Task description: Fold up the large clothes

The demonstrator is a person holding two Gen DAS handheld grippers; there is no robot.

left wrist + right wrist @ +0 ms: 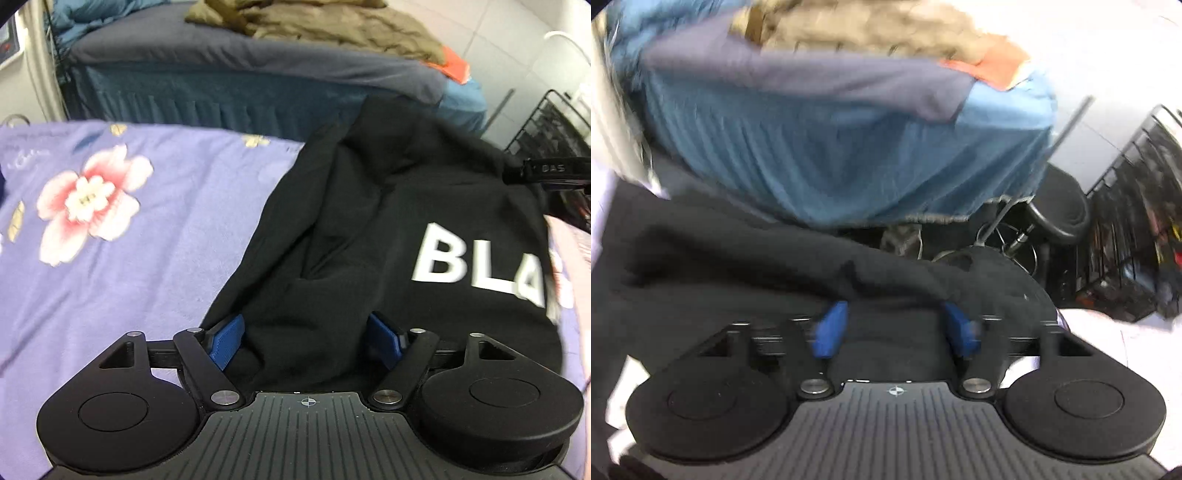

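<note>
A black sweatshirt (388,221) with white letters "BLA" lies bunched on a purple floral blanket (129,229). My left gripper (306,336) has its blue pads (227,341) spread wide, with a fold of the black cloth lying between them. The other gripper's black tip (546,171) shows at the garment's far right edge. In the right wrist view, which is blurred by motion, my right gripper (895,326) also has its blue pads (829,328) wide apart, with the black sweatshirt (738,266) draped over and between them.
A second bed with a blue skirt (221,99) and an olive cover (332,26) stands behind. An orange cloth (456,66) lies on its corner. A black wire rack (554,125) stands at the right. A black stool (1060,210) and cables lie on the floor.
</note>
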